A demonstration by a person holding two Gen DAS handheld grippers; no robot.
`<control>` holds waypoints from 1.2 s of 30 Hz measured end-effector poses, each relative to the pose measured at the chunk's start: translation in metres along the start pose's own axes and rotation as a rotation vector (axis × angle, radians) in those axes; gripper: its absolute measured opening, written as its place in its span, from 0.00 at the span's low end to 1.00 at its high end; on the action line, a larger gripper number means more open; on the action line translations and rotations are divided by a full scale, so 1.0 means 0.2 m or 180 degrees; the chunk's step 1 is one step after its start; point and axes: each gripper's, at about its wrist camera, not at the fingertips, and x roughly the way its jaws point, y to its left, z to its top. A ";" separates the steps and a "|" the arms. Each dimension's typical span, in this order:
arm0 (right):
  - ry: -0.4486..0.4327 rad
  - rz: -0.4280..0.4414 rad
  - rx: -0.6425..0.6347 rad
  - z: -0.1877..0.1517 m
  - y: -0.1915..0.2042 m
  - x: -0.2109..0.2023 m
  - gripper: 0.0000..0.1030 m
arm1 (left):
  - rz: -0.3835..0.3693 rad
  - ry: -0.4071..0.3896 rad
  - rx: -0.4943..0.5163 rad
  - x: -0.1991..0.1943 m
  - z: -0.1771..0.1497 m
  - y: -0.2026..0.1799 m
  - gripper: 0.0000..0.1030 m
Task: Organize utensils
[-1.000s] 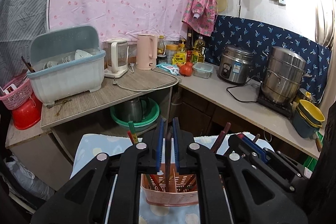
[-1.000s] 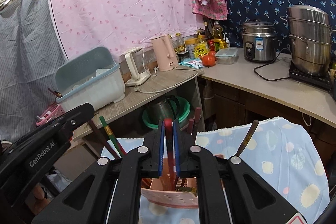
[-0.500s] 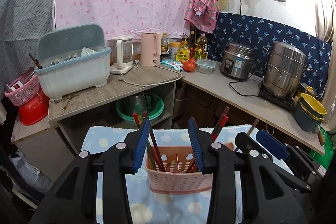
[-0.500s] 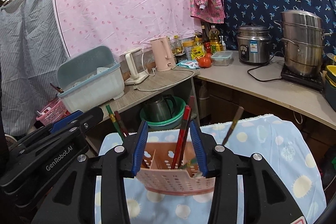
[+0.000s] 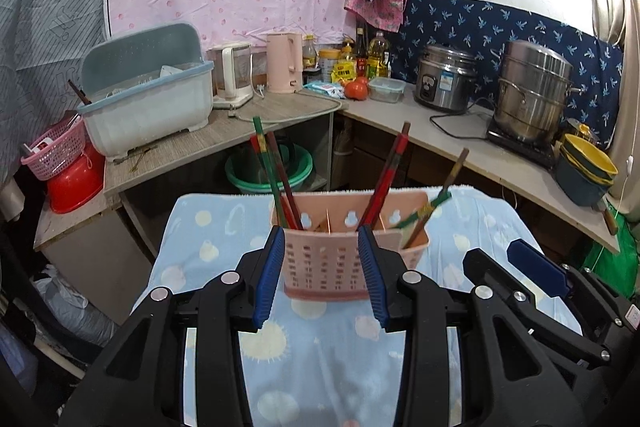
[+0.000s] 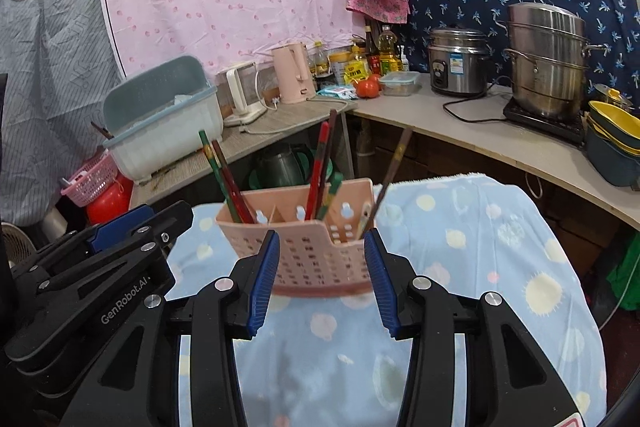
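Pink utensil caddy [image 5: 344, 263] holding chopsticks [image 5: 276, 175] upright on blue cloth [image 5: 320, 355]; left gripper [image 5: 322, 239] and right gripper [image 6: 320, 241] both released, empty.

I see the pink perforated utensil basket [image 5: 326, 265] upright on the blue cloth-covered bench [image 5: 224, 239], chopsticks [image 5: 276, 175] leaning in its compartments (red, green, brown ones), tips splayed outward left and right.
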 end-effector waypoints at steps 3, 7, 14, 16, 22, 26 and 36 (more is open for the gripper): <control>0.0061 -0.0065 -0.0034 -0.06 -0.01 -0.03 0.42 | 0.0018 0.0061 0.0016 -0.02 -0.07 -0.02 0.35; 0.0142 -0.0130 -0.0053 -0.15 -0.02 -0.07 0.42 | 0.0014 0.0155 -0.0011 -0.03 -0.16 -0.03 0.35; 0.0239 -0.0247 -0.0120 -0.28 -0.02 -0.11 0.42 | 0.0030 0.0309 -0.0058 -0.05 -0.30 -0.03 0.36; 0.0268 -0.0281 -0.0148 -0.32 -0.02 -0.12 0.43 | 0.0038 0.0348 -0.0073 -0.05 -0.34 -0.04 0.36; 0.0324 -0.0410 -0.0173 -0.41 -0.03 -0.16 0.53 | 0.0086 0.0447 -0.0117 -0.08 -0.45 -0.03 0.41; 0.0363 -0.0489 -0.0211 -0.46 -0.05 -0.17 0.60 | 0.0134 0.0506 -0.0121 -0.09 -0.52 -0.03 0.48; 0.0451 -0.0591 -0.0273 -0.56 -0.09 -0.20 0.82 | 0.0277 0.0581 -0.0148 -0.12 -0.63 0.01 0.68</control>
